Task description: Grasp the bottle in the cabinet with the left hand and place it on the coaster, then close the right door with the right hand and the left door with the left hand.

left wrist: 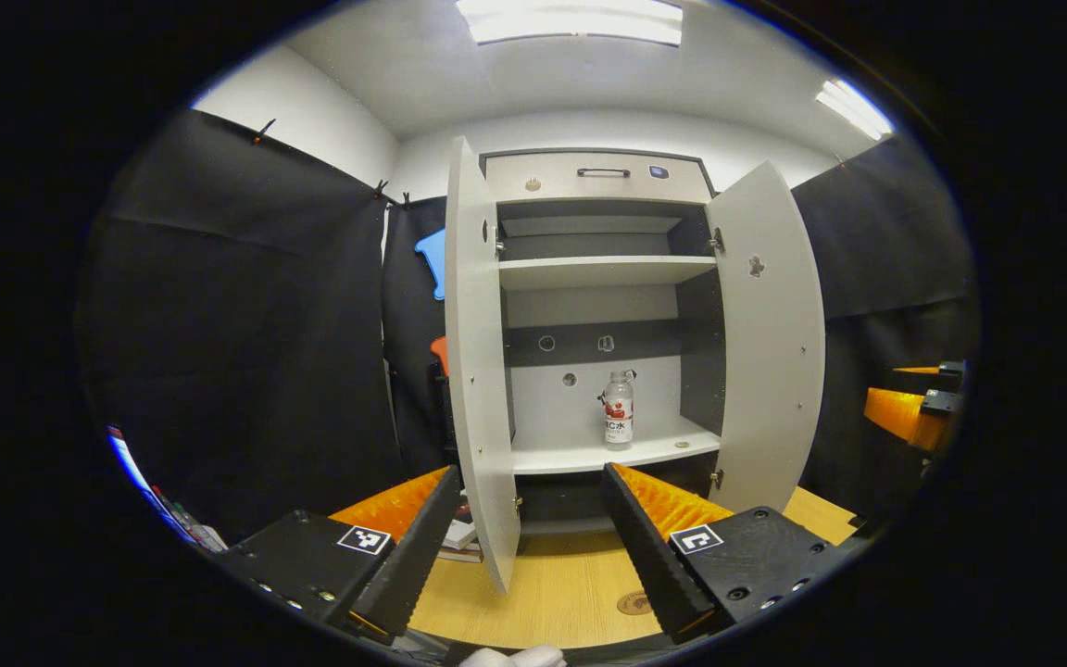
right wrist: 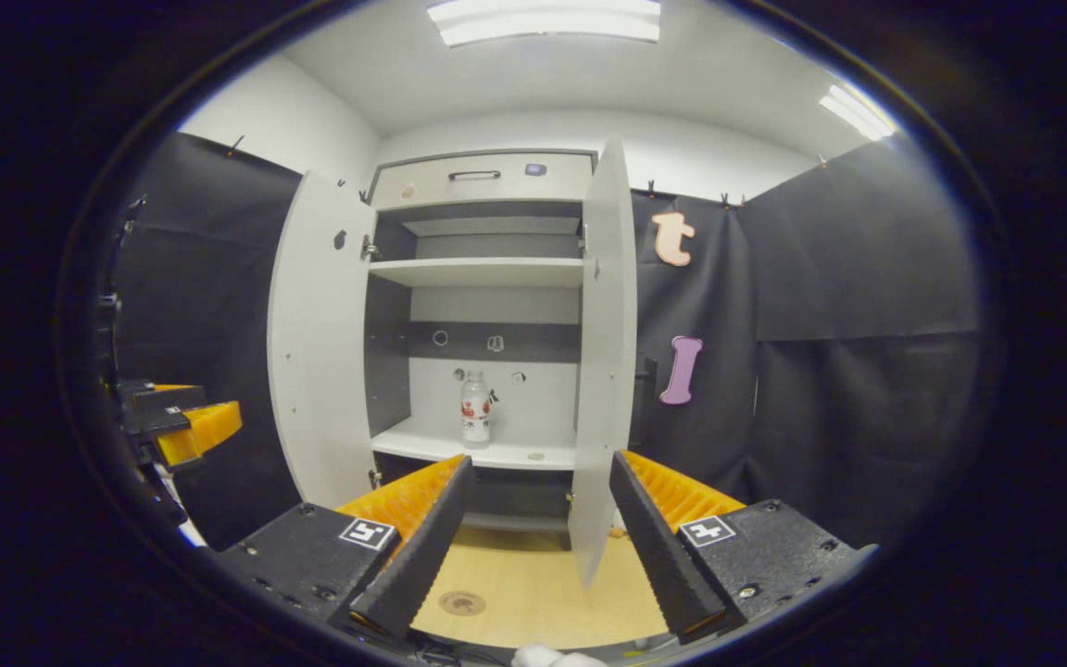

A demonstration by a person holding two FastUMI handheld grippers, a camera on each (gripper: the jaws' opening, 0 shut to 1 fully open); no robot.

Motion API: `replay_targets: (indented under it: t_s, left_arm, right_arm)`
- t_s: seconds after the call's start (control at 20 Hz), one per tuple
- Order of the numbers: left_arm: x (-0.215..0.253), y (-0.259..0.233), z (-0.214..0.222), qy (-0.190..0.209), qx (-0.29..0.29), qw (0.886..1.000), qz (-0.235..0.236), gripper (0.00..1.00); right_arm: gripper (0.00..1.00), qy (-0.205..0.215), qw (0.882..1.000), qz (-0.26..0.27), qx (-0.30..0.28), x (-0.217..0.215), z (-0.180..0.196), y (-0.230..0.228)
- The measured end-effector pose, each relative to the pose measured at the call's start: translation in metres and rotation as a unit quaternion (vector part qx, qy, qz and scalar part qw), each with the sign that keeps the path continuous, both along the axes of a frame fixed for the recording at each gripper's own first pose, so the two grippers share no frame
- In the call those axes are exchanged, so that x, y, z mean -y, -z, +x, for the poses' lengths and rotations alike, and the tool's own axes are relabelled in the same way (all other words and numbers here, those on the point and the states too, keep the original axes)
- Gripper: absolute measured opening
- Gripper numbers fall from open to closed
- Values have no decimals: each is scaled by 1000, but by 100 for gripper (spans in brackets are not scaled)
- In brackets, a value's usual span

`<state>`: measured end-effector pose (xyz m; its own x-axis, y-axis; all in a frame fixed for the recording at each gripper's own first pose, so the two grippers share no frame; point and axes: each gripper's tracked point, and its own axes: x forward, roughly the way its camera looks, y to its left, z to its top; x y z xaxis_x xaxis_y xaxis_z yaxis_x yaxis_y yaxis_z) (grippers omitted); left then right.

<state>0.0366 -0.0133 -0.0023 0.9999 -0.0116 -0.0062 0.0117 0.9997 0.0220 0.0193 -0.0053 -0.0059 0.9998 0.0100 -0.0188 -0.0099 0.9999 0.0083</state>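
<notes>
Left gripper (left wrist: 533, 547) at the bottom of the left gripper view, fingers spread wide, holding nothing. Right gripper (right wrist: 543, 547) at the bottom of the right gripper view, also spread wide and holding nothing. Square black-and-white tags on both, no words to read.

Just past the fingers, a wooden table (left wrist: 552, 593) with a small round coaster (left wrist: 633, 603) lying flat, near the bottom middle. Same coaster (right wrist: 462, 603) low in the right gripper view.

Farther back, a white cabinet (left wrist: 598, 176) with both doors swung open. Left door (left wrist: 478, 371) edge-on, between the left gripper and part of the shelf. Right door (left wrist: 770, 343) open on the right of that frame.

Bottle (left wrist: 618, 408) upright on the lower shelf, mid-frame, well apart from both grippers. Red label with small writing, too tiny to read. Seen again (right wrist: 475, 409) in the right gripper view.

Black cloth walls around, ceiling lights on top.
</notes>
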Motion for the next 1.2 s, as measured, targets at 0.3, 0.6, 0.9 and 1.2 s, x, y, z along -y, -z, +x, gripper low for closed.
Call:
replay_targets:
  t_s: [0.3,0.6,0.9,1.2]
  left_arm:
    - [56,8,91,13,3,1000,-11,94]
    - [123,2,224,30,26,999,-18,94]
    - [164,29,334,27,7,1000,-2,95]
    - [170,39,405,11,-6,1000,7,96]
  right_arm:
    - [96,-18,1000,5,-15,28,29,0]
    - [97,-22,1000,11,-13,74,61,-8]
    - [96,-17,999,30,-14,118,85,-17]
    - [94,-12,1000,20,-5,141,102,-26]
